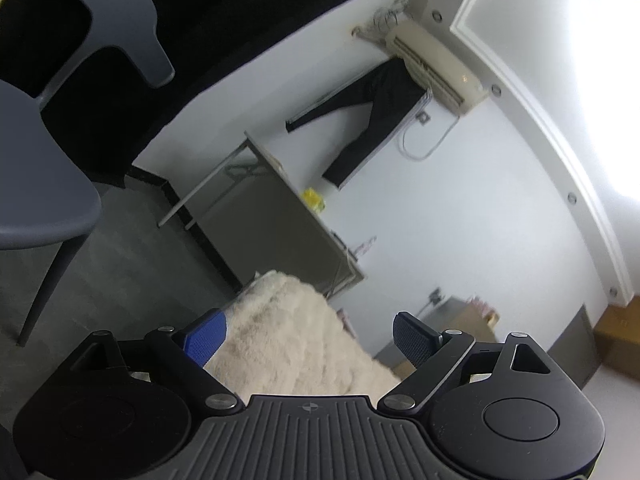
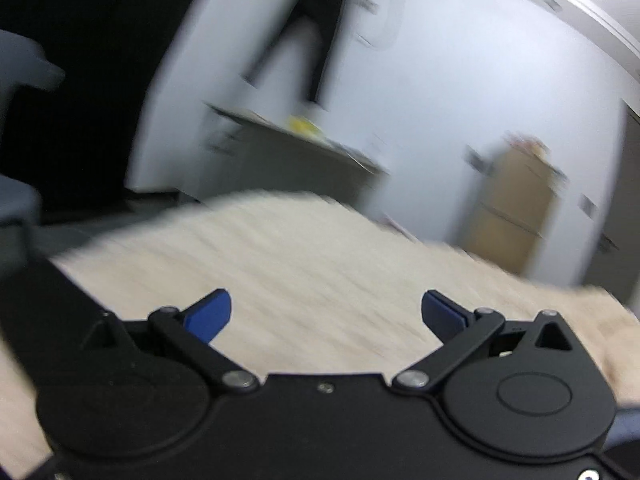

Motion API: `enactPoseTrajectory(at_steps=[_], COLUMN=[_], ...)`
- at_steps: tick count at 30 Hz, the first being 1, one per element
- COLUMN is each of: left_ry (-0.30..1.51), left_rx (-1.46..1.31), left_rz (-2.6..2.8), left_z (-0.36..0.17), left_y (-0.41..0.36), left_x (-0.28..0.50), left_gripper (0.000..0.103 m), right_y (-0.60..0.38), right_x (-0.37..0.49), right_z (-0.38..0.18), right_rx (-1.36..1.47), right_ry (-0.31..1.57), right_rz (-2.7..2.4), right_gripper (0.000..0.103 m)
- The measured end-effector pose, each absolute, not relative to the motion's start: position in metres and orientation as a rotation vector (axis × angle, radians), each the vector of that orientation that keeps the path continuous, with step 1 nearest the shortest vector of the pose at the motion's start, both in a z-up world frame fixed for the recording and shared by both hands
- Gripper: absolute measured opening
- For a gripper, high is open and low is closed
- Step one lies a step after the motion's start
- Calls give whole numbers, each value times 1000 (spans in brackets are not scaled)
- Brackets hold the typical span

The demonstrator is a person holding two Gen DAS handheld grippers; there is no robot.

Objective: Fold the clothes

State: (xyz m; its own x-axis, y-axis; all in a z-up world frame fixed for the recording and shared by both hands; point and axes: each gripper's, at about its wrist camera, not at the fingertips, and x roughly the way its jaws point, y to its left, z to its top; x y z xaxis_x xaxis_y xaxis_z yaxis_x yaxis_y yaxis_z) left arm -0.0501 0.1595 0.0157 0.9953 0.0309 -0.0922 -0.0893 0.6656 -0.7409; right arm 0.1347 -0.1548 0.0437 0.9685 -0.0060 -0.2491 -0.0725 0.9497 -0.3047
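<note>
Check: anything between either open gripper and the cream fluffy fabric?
Nothing visible. The left gripper and right gripper are both open and empty, with only the cream fluffy fabric ahead of their fingertips. The right wrist view is motion-blurred.

**Cream fleece spread flat, both views on it**

Here's the cream fluffy fabric (image 1: 296, 344), pale off-white with a long shaggy pile; in the left wrist view it runs away as a tilted strip, its far end rounded and slightly humped, its near part passing under the camera; the pile shows soft ridges across the surface; no sharp crease can be made out. In the right wrist view the same fabric (image 2: 320, 264) fills the lower middle as a broad sheet lying roughly flat; its far edge runs across the picture; heavy blur smears the pile into streaks, so seams, sleeves or a collar cannot be told.
</note>
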Motion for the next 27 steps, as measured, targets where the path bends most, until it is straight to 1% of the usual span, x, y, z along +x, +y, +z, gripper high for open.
enactPoseTrajectory(at_steps=[4,8,12,16,19,22,24,27], left_ry=[133,171,170,152,136,129,126,123], left_rx=[-772,-733,-734,-748,-756,-764,-763,-762], left_rz=[54,22,21,28,37,44,47,39], left_z=[19,19,17,16,18,18,18,19], left_y=[149,142,143,145,145,147,148,148], left_x=[-39,-34,-34,-37,-40,-42,-43,-45], left_gripper=[96,99,100,100,100,100,100,100], right_y=[-188,-178,-111,-36,-3,7,-1,-41], right_x=[145,150,146,139,128,118,114,118], right_z=[30,22,4,0,5,22,35,56], right_rx=[-304,-289,-337,-308,-279,-249,-210,-162], right_ry=[308,369,426,429,401,353,321,305], right_rz=[-100,-95,47,212,356,491,534,510], right_gripper=[103,103,103,103,103,103,103,103])
